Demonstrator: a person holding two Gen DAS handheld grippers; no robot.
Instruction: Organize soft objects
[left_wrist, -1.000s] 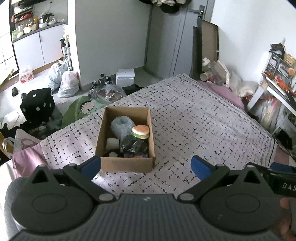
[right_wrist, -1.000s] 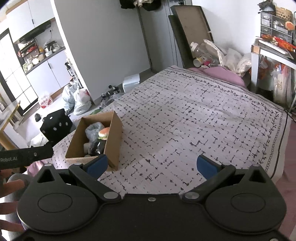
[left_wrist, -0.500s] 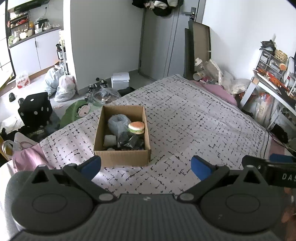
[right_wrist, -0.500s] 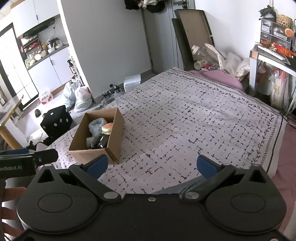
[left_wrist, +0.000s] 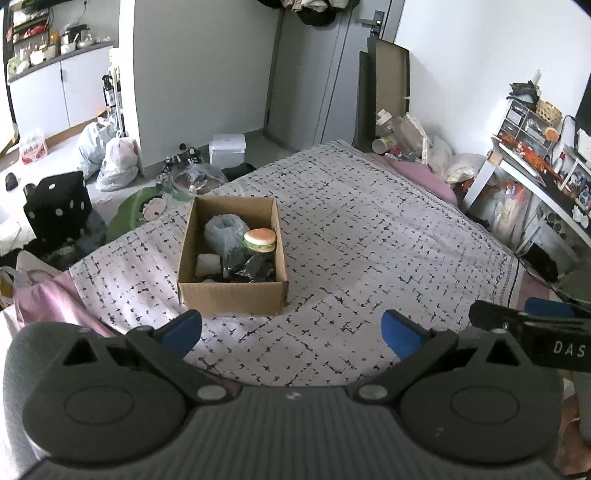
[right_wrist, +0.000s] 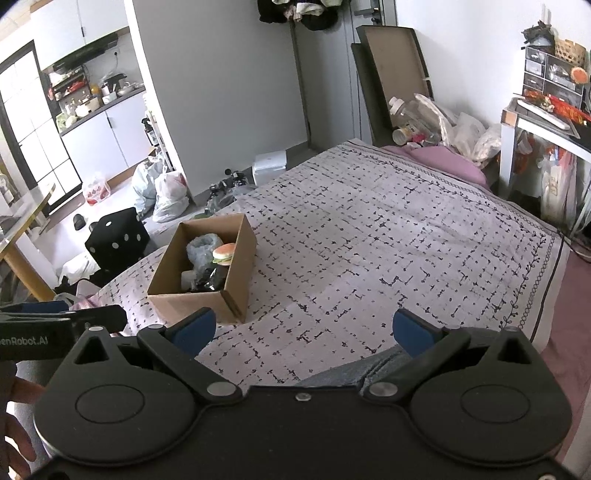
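A brown cardboard box (left_wrist: 231, 299) (right_wrist: 236, 258) stands on the patterned bedspread (left_wrist: 369, 240) (right_wrist: 388, 240). Inside it lie a soft burger toy (left_wrist: 259, 240) (right_wrist: 223, 253), a grey crumpled bag (left_wrist: 223, 232) (right_wrist: 201, 247), a white block (left_wrist: 208, 263) and black soft items (left_wrist: 251, 267). My left gripper (left_wrist: 291, 328) hangs open and empty just short of the box's near wall. My right gripper (right_wrist: 301, 328) is open and empty, right of the box's near corner. Each gripper's side shows at the other view's edge.
Plastic bags (left_wrist: 110, 158), a black dotted cube (left_wrist: 59, 210) and a white bin (left_wrist: 227, 147) lie on the floor beyond the bed's left side. A cluttered desk (left_wrist: 535, 173) stands on the right. Folded cardboard (right_wrist: 391, 85) leans by the door. A person's leg in grey (right_wrist: 351, 373) lies under my right gripper.
Both grippers have drawn back and risen away from the box, which now looks smaller and farther. Both stay open and empty.
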